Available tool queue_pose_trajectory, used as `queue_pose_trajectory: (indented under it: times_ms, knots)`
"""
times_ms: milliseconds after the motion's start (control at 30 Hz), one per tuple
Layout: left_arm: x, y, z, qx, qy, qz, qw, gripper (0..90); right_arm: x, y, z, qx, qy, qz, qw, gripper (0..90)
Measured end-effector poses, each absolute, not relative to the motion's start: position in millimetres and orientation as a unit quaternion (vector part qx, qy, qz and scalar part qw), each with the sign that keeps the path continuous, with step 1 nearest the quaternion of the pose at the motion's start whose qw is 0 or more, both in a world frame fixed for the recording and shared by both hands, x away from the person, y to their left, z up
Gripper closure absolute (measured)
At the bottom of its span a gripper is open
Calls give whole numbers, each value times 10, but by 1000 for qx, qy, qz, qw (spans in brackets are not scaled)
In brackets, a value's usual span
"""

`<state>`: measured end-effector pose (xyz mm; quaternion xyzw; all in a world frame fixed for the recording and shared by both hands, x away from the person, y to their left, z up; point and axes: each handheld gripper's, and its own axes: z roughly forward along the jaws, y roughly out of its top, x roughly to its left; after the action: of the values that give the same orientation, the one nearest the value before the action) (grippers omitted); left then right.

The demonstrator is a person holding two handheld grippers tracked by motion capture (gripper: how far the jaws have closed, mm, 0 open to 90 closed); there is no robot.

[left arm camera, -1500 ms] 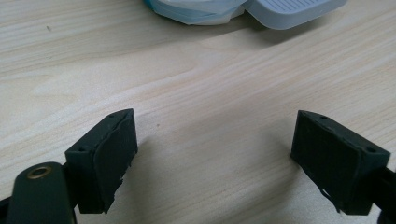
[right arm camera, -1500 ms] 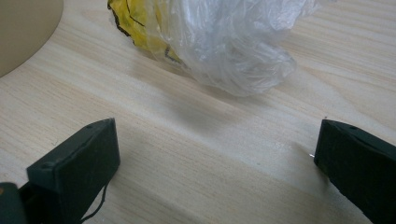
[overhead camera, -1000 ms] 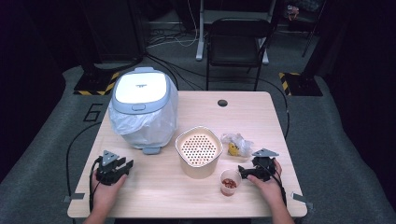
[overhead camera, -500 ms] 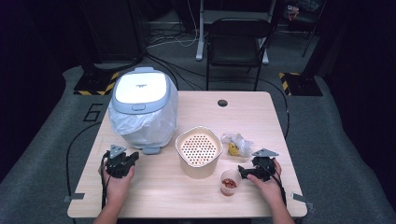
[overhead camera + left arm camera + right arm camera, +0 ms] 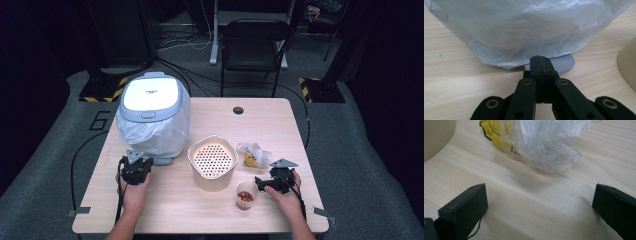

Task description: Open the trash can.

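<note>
A white-lidded rice cooker wrapped in a clear plastic bag stands at the table's left. My left gripper sits just in front of it, shut with nothing between its jaws, the tips close to the cooker's grey base tab. A beige pot with a perforated insert stands mid-table. Beside it sits a small cup holding something red. My right gripper rests to the right of that cup, open wide over bare wood, its fingers holding nothing.
A crumpled clear bag with something yellow inside lies just beyond the right gripper, also seen by the pot. The pot's wall edges both gripper views. A cable hole sits at the table's far side; a chair stands behind.
My left hand has moved forward and slightly right, up to the cooker's base, and its jaws have closed. The right hand and gripper have stayed where they were.
</note>
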<state>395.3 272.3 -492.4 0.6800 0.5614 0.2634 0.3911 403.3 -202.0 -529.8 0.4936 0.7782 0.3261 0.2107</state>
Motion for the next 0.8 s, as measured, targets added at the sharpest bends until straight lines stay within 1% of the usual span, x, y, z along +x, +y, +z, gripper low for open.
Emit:
queue_pose_trajectory:
  times_ms: [67,167,233,267,300,333,367,533,567,600,633,667,700,733,800]
  knots:
    - [3957,2693,-4932,677,560,271,393,900,4033,-2022,-5298,493,779,326,211,0]
    - [4000,2633,-4948,670,570,257,400,900,4032,-2017,-5298,495,777,327,210,0]
    - [4020,2618,-4944,688,556,245,396,900,4032,-2022,-5298,492,779,325,211,0]
    - [4037,2582,-4952,690,553,245,397,900,4032,-2021,-5298,493,779,325,211,0]
    - [4045,2560,-4956,698,549,256,382,900,4033,-2022,-5298,493,779,325,211,0]
    - [4066,2532,-4966,704,547,253,375,900,4033,-2022,-5298,493,779,325,211,0]
    - [4082,2529,-4974,704,548,245,381,900,4032,-2021,-5298,493,779,326,211,0]
    - [4163,2510,-5015,700,555,244,378,879,4032,-2016,-5298,495,777,327,210,0]
    - [4177,2460,-5035,681,567,240,395,893,4033,-2023,-5298,492,779,325,211,0]
    - [4182,2461,-5032,687,562,254,384,886,4032,-2019,-5298,494,778,326,210,0]
    - [4189,2476,-5030,698,551,262,374,872,4033,-2022,-5298,492,779,326,211,0]
    - [4192,2452,-5047,689,557,265,379,862,4033,-2017,-5298,495,777,327,210,0]
    - [4193,2464,-5046,701,551,283,354,768,4033,-2017,-5299,495,777,327,210,0]
    - [4184,2458,-5051,695,556,282,357,733,4033,-2017,-5298,495,777,327,210,0]
    - [4185,2461,-5053,693,560,280,357,736,4032,-2015,-5298,496,777,327,210,0]
